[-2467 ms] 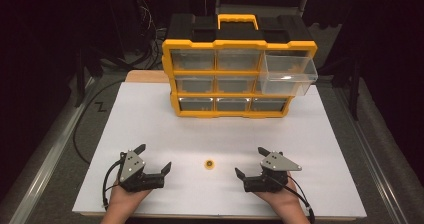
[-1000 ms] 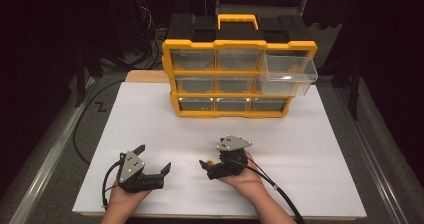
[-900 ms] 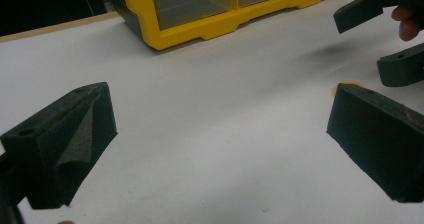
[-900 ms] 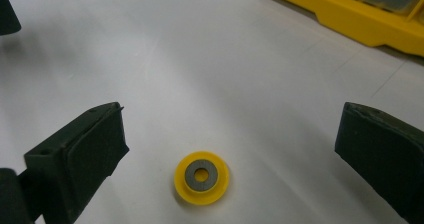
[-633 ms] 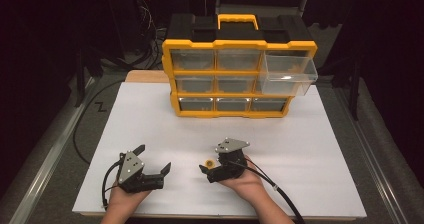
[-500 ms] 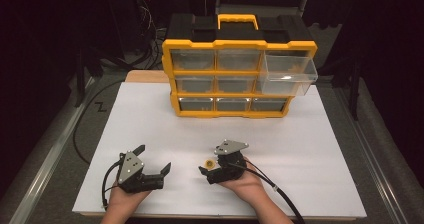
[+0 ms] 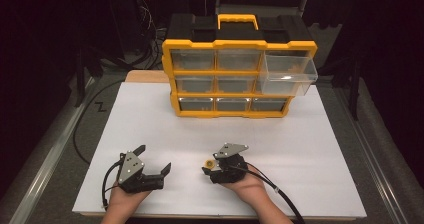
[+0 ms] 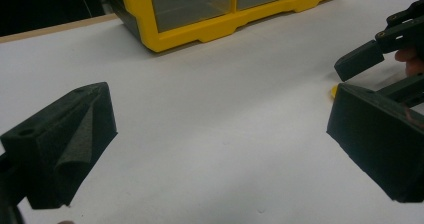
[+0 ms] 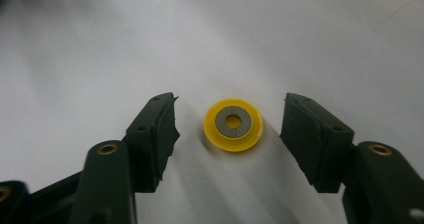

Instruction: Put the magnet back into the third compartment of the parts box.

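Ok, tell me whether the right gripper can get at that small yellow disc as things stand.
Probably yes. The right gripper is open, and the yellow disc lies flat on the white board between its jaws, touching neither. Nothing stands in the gap, so closing should catch it.

We have swung our right gripper leftward across the bench, its parted jaws now flanking the yellow disc

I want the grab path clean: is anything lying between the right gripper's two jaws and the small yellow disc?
Nothing. In the right gripper view, the right gripper is open around the yellow disc, with bare white table on both sides of it.
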A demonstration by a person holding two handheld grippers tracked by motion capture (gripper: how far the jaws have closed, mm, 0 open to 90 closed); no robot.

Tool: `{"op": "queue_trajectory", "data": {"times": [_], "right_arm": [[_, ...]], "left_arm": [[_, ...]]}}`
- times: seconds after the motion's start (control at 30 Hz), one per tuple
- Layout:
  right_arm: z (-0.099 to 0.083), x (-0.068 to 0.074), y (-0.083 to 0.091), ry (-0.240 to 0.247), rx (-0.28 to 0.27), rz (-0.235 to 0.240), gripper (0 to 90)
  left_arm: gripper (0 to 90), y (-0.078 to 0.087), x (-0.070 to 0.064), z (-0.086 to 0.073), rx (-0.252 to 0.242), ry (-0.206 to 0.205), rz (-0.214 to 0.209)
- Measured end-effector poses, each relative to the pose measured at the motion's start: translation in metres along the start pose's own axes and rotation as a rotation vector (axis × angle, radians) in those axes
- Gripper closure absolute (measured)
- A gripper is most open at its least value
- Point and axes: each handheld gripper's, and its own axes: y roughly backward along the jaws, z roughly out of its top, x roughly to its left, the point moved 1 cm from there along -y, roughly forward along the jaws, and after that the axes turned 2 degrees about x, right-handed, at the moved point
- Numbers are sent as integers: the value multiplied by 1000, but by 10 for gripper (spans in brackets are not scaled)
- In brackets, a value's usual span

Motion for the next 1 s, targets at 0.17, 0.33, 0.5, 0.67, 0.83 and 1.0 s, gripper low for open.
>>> {"op": "queue_trajectory", "data": {"times": [0.17,0.33,0.5,0.67,0.83,1.0], "right_arm": [[-1,-1,-1,-6,15,-5,509],[0,-1,-1,4,15,-11,534],[0,1,-2,25,21,-40,576],[0,3,-3,43,25,-53,583],[0,3,-4,41,24,-53,587],[1,2,-5,34,23,-50,599]], "left_arm": [[6,0,0,0,-1,1,0],[6,0,0,0,0,1,0],[6,0,0,0,-3,3,2],[7,1,0,0,-5,4,3],[6,0,0,0,0,1,0],[6,0,-1,0,-3,0,2]]}}
